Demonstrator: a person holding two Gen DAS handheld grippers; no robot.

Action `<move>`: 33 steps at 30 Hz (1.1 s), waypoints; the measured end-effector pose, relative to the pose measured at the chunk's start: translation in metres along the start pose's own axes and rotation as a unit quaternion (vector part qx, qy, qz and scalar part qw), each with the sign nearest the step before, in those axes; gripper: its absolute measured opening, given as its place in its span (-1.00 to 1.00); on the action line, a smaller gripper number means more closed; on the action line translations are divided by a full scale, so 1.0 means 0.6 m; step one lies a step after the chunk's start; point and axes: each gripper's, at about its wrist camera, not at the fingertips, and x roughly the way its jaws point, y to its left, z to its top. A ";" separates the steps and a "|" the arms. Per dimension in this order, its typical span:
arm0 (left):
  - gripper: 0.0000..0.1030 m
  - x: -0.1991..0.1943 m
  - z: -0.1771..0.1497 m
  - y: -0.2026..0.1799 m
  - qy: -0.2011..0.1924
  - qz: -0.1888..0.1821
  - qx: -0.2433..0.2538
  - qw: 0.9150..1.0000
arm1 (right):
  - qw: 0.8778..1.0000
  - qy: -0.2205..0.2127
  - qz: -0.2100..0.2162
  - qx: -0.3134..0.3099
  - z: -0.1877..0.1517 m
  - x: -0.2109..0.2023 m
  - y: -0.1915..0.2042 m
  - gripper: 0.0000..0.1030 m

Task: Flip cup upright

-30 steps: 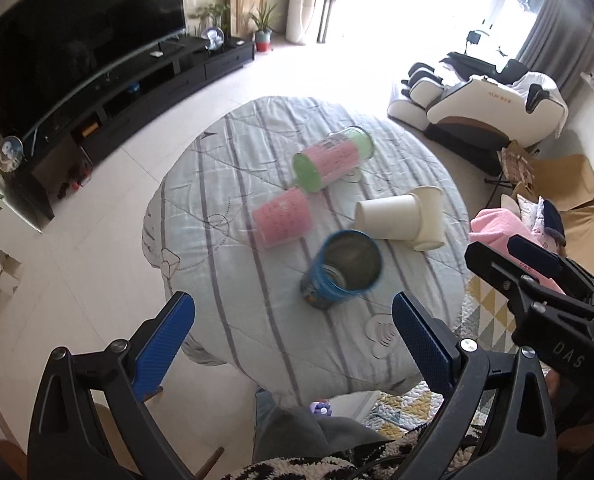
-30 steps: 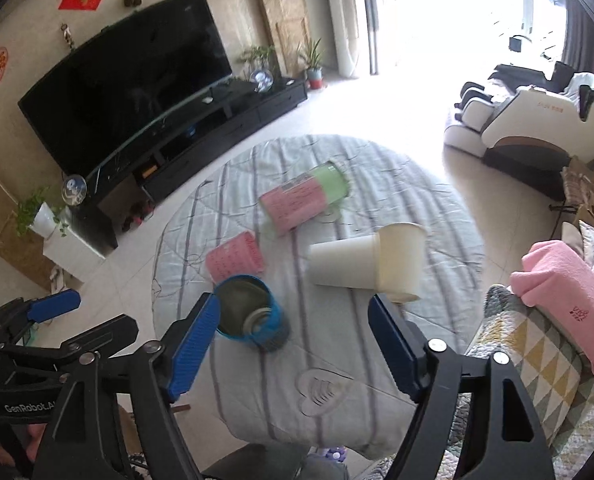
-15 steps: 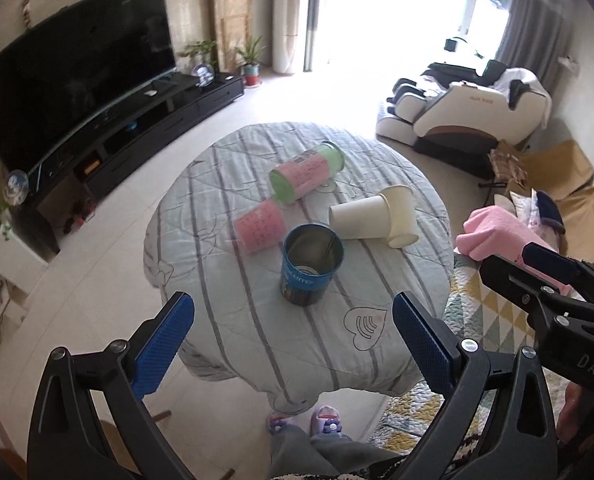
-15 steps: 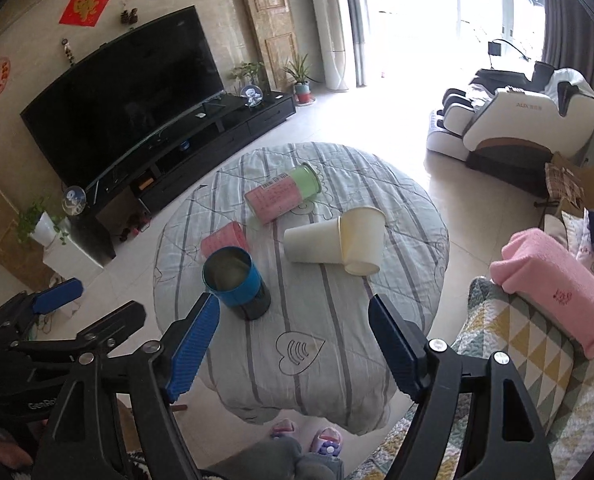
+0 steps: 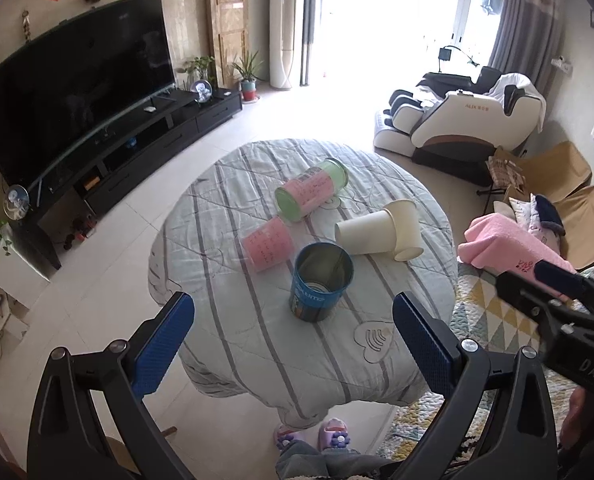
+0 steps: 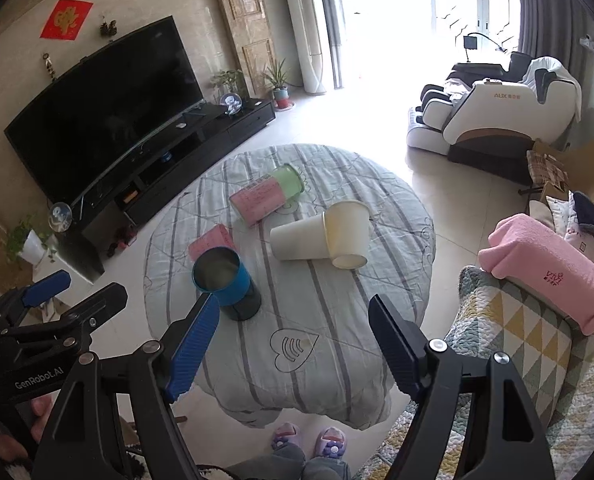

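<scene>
A round table with a grey striped cloth [image 5: 257,344] [image 6: 337,320] holds several cups. A blue tin cup [image 5: 321,282] [image 6: 227,282] stands upright near the front. Two white paper cups [image 5: 379,232] [image 6: 317,236] lie on their sides, touching. A green cup with a pink label [image 5: 311,190] [image 6: 267,194] lies on its side behind. A pink cup [image 5: 267,244] [image 6: 209,242] lies beside the blue one. My left gripper [image 5: 293,336] and right gripper [image 6: 293,340] are both open and empty, held high above the table's near edge.
A black TV and low cabinet [image 5: 97,120] stand at the left. A massage chair [image 5: 465,120] is at the back right. A sofa with a quilt and pink towel [image 6: 545,268] is at the right. My slippered feet [image 6: 309,440] show below the table edge.
Both grippers have risen and pulled back from the table, so the cups look smaller and farther. The blue tin cup now stands upright on the cloth. Both grippers stay open.
</scene>
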 end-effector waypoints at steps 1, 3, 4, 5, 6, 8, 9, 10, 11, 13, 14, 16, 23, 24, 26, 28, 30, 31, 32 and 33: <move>0.96 -0.002 0.002 -0.001 -0.005 0.001 0.001 1.000 | 1.000 -0.007 0.000 0.001 0.001 -0.004 0.000 0.52; 0.96 -0.010 0.008 -0.003 -0.019 -0.002 0.002 1.000 | 1.000 -0.022 0.000 0.001 0.003 -0.012 0.001 0.53; 0.96 -0.016 0.010 -0.004 -0.027 -0.003 0.002 1.000 | 1.000 -0.028 -0.002 0.000 0.004 -0.016 0.001 0.53; 0.96 -0.022 0.013 -0.006 -0.037 -0.002 0.005 0.999 | 0.999 -0.037 -0.004 0.001 0.006 -0.022 0.000 0.53; 0.96 -0.026 0.016 -0.007 -0.043 -0.002 0.007 0.999 | 0.999 -0.041 -0.003 0.001 0.007 -0.025 -0.001 0.53; 0.96 -0.038 0.020 -0.012 -0.062 -0.004 0.012 0.998 | 0.999 -0.051 -0.005 -0.002 0.009 -0.032 -0.001 0.53; 0.96 -0.043 0.022 -0.013 -0.068 -0.006 0.014 0.998 | 0.999 -0.054 -0.006 -0.002 0.011 -0.034 0.000 0.53; 0.96 -0.049 0.024 -0.016 -0.077 -0.009 0.018 0.997 | 0.998 -0.058 -0.006 -0.002 0.011 -0.037 -0.001 0.53; 0.96 -0.054 0.026 -0.020 -0.086 -0.010 0.022 0.996 | 0.998 -0.064 -0.007 -0.002 0.013 -0.041 -0.001 0.53; 0.96 -0.061 0.030 -0.026 -0.097 -0.007 0.028 0.995 | 0.997 -0.075 -0.009 -0.004 0.015 -0.048 -0.002 0.54; 0.96 -0.065 0.031 -0.029 -0.105 -0.002 0.031 0.994 | 0.997 -0.081 -0.011 -0.004 0.015 -0.052 -0.003 0.54; 0.96 -0.071 0.031 -0.035 -0.116 -0.003 0.034 0.993 | 0.995 -0.094 -0.019 -0.010 0.015 -0.061 -0.002 0.54; 0.96 -0.089 0.035 -0.046 -0.148 -0.011 0.038 0.988 | 0.993 -0.118 -0.026 -0.009 0.018 -0.076 -0.012 0.55; 0.96 -0.090 0.035 -0.046 -0.149 -0.010 0.038 0.988 | 0.992 -0.120 -0.027 -0.009 0.019 -0.077 -0.013 0.55; 0.96 -0.091 0.037 -0.046 -0.151 -0.004 0.040 0.988 | 0.992 -0.123 -0.028 -0.008 0.019 -0.079 -0.015 0.55; 0.96 -0.091 0.035 -0.047 -0.151 0.000 0.041 0.988 | 0.992 -0.123 -0.028 -0.007 0.018 -0.079 -0.015 0.55; 0.96 -0.093 0.033 -0.051 -0.151 -0.001 0.043 0.988 | 0.992 -0.124 -0.027 -0.006 0.018 -0.079 -0.014 0.55; 0.96 -0.093 0.033 -0.052 -0.151 -0.001 0.045 0.988 | 0.992 -0.123 -0.025 -0.005 0.018 -0.079 -0.014 0.55; 0.96 -0.093 0.033 -0.053 -0.151 -0.001 0.046 0.987 | 0.992 -0.123 -0.025 -0.005 0.017 -0.078 -0.014 0.55; 0.96 -0.093 0.033 -0.053 -0.151 -0.002 0.045 0.987 | 0.992 -0.122 -0.026 -0.005 0.017 -0.077 -0.014 0.55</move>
